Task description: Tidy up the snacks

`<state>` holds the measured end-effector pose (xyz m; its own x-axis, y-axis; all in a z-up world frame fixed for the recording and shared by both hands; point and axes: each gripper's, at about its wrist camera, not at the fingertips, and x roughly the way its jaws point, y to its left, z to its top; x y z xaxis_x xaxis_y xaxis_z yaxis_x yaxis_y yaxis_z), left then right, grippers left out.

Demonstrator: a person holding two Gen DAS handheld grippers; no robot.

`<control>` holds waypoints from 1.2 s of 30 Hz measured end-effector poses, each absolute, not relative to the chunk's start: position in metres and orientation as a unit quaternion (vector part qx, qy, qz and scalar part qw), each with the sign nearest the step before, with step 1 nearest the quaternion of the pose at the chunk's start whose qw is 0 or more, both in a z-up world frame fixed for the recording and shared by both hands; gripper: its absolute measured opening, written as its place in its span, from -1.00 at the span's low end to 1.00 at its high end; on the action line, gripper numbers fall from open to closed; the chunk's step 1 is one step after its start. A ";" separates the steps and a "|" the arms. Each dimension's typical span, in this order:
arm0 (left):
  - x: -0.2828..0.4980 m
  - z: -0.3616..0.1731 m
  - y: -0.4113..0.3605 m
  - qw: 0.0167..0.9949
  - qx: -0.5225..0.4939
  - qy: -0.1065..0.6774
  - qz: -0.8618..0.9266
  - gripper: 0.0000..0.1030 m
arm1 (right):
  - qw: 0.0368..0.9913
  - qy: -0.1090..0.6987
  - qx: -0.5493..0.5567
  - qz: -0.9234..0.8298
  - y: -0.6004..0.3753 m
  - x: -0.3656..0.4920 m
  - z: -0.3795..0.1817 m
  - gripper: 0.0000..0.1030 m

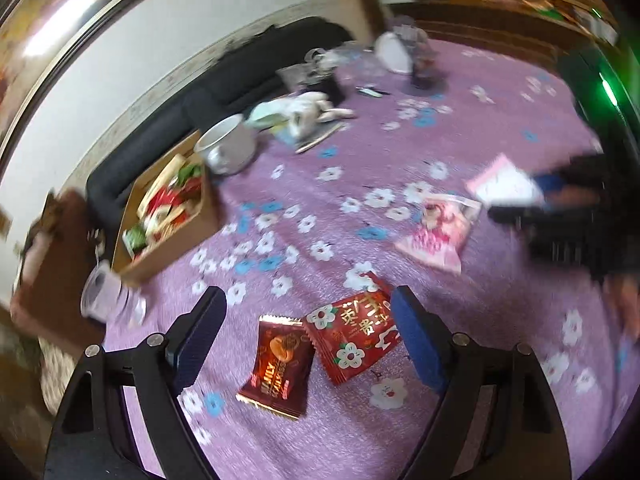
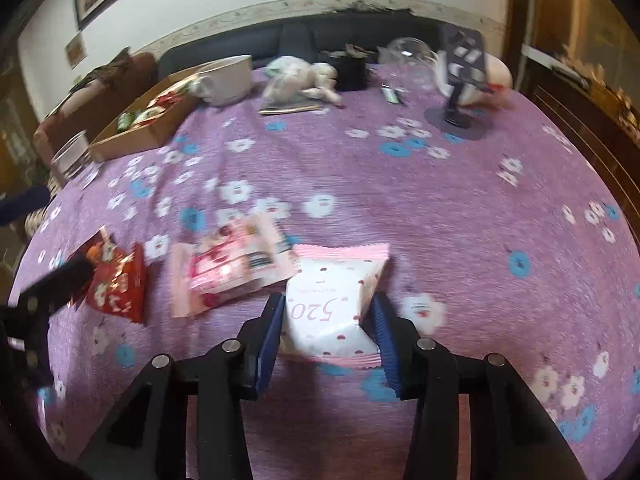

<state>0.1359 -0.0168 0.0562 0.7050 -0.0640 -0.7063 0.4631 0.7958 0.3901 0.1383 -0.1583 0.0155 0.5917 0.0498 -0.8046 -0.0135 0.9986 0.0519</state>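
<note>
My left gripper (image 1: 308,300) hangs open over the purple flowered tablecloth (image 1: 400,420). A brown snack packet (image 1: 276,364) and a red snack packet (image 1: 352,336) lie flat between its fingers, untouched. My right gripper (image 2: 328,306) is shut on a white-and-pink packet (image 2: 336,276) marked 520, its blue pads against both sides. In the left wrist view that packet (image 1: 504,184) shows at the right, with the right gripper (image 1: 532,194) blurred. A pink packet (image 2: 232,268) lies to its left. An open cardboard box (image 1: 168,216) with several snacks stands at the table's far left.
A white mug (image 1: 228,146) stands behind the box and a clear glass jar (image 1: 108,296) in front of it. A plastic bag with a plush toy (image 2: 300,80), a black cup (image 2: 352,72), a glass bowl (image 2: 408,52) and a phone stand (image 2: 460,80) line the far edge. A dark sofa (image 2: 240,44) lies beyond.
</note>
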 end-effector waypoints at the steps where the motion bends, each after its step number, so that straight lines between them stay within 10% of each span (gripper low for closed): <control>1: 0.136 0.054 -0.020 0.872 0.298 0.352 -0.162 0.65 | 0.889 0.457 0.038 0.011 -0.168 0.139 0.017 -0.14; 22: 0.152 0.017 -0.044 0.791 0.411 0.342 -0.298 0.67 | 0.854 0.470 0.223 0.032 -0.220 0.146 0.016 -0.13; 29: 0.145 0.016 -0.041 0.798 0.361 0.374 -0.305 -0.11 | 0.854 0.470 0.219 0.030 -0.219 0.146 0.016 -0.14; 36: 0.139 0.018 -0.042 0.807 0.334 0.401 -0.277 -0.15 | 0.852 0.473 0.224 0.032 -0.219 0.145 0.016 -0.14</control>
